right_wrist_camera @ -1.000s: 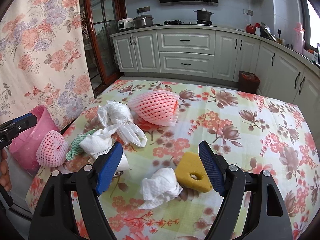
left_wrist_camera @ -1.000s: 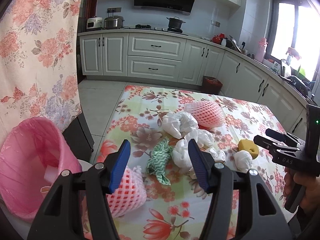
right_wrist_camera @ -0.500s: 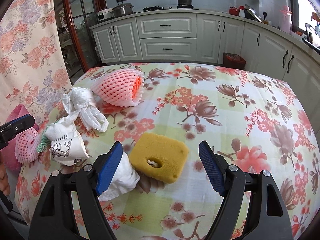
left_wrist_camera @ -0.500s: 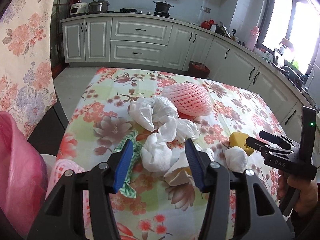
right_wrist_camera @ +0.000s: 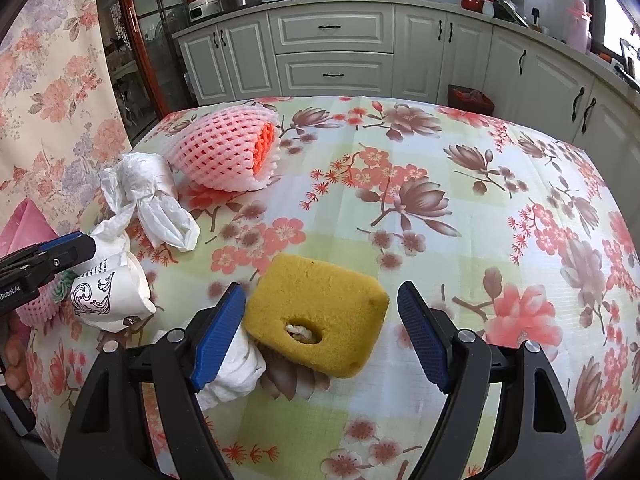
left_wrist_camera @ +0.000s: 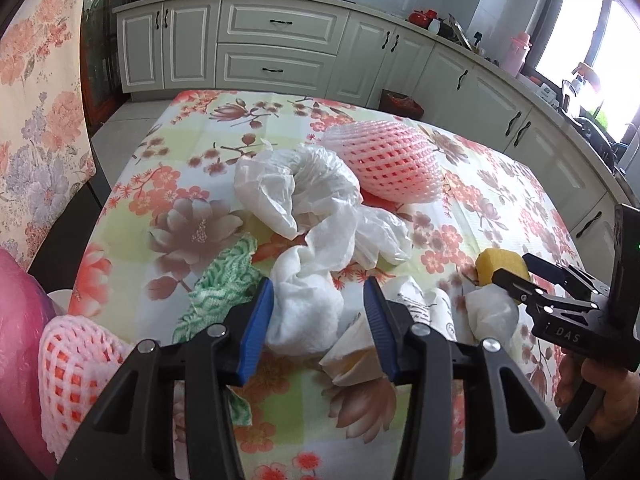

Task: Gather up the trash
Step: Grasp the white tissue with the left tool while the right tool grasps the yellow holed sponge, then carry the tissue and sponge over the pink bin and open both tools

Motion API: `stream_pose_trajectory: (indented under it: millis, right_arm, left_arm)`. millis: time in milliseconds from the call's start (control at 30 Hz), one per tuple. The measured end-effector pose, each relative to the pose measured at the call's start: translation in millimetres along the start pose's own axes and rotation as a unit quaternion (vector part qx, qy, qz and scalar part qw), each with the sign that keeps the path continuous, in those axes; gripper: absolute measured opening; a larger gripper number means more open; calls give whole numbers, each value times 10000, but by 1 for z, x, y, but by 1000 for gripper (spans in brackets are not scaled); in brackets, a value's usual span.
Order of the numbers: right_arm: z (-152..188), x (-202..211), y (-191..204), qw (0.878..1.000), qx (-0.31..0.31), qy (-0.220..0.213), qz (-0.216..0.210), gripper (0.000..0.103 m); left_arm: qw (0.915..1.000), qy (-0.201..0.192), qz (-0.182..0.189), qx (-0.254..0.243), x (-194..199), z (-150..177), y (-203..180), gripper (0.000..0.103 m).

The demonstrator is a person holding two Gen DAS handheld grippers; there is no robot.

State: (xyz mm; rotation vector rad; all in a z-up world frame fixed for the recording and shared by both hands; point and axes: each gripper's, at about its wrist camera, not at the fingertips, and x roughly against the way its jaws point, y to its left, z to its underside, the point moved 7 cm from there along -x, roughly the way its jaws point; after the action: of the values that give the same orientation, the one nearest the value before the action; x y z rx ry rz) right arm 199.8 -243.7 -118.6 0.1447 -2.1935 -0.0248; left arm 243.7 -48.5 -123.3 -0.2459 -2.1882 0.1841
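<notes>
Tablecloth [right_wrist_camera: 460,216]: right tool [right_wrist_camera: 320,336] gapes around sponge [right_wrist_camera: 316,312]; left tool [left_wrist_camera: 318,320] closing around tissue wad [left_wrist_camera: 304,312].

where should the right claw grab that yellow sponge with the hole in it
Probably across the yellow sponge's two short ends, coming from above. It lies flat on the tablecloth, and the open right claw already brackets those ends.

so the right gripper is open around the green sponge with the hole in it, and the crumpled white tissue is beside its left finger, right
Not quite: the sponge is yellow, not green. The right wrist view shows it lying on the table between the fingers of the open right gripper, hole facing up. The rest holds: the crumpled white tissue sits beside the left finger.
</notes>
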Motion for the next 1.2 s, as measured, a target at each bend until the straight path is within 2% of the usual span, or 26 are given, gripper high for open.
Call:
stream_pose_trajectory:
  millis: [67, 133, 200, 333, 433, 700, 1200]
  right_arm:
    - [1, -2, 0, 10000, 11, 26, -1, 74]
    - [2, -3, 0, 10000, 5, 59, -23, 68]
    - [3, -3, 0, 10000, 7, 67, -29, 66]
    - [5, 0, 0, 10000, 25, 61, -53, 62]
    - [6, 3, -1, 10000, 15, 52, -73, 59]
    - [7, 17, -10, 10000, -34, -53, -24, 55]
    - [-11, 68, -19, 9983, -121, -572, 75, 55]
  left_arm:
    - [10000, 79, -1, 7, -4, 3, 0, 39]
    - [9999, 147, -3, -19, -7, 6, -1, 32]
    - [9998, 185, 7, -26, -8, 8, -2, 26]
    - [9998, 164, 59, -76, -3, 9, -6, 12]
    - [9998, 113, 86, -137, 3, 8, -10, 6]
    - [9996, -106, 122, -231, 26, 2, -17, 5]
    - [9979, -572, 89, -285, 79, -7, -21, 5]
